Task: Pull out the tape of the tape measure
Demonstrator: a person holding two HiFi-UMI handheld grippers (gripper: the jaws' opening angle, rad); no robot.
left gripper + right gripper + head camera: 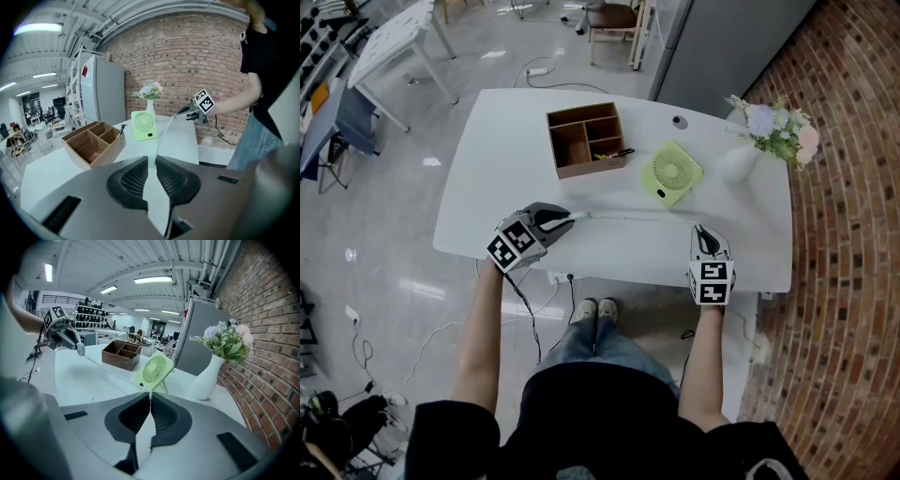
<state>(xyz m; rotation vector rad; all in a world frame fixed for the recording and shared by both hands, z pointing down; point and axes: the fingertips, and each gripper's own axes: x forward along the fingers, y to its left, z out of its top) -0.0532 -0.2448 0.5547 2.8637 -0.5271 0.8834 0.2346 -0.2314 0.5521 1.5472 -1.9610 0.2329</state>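
My left gripper hovers over the front of the white table, shut on the tape measure's small pale case. In the left gripper view the case shows as a white wedge squeezed between the dark pads. From it the pale tape stretches rightward just above the tabletop to my right gripper. That gripper is shut on the tape's end, which sits at the tips of its pads. The right gripper view shows the tape running back to the left gripper.
A wooden compartment box holding a pen stands behind the tape. A green desk fan sits right of it, and a white vase of flowers at the far right. A brick wall runs along the table's right side.
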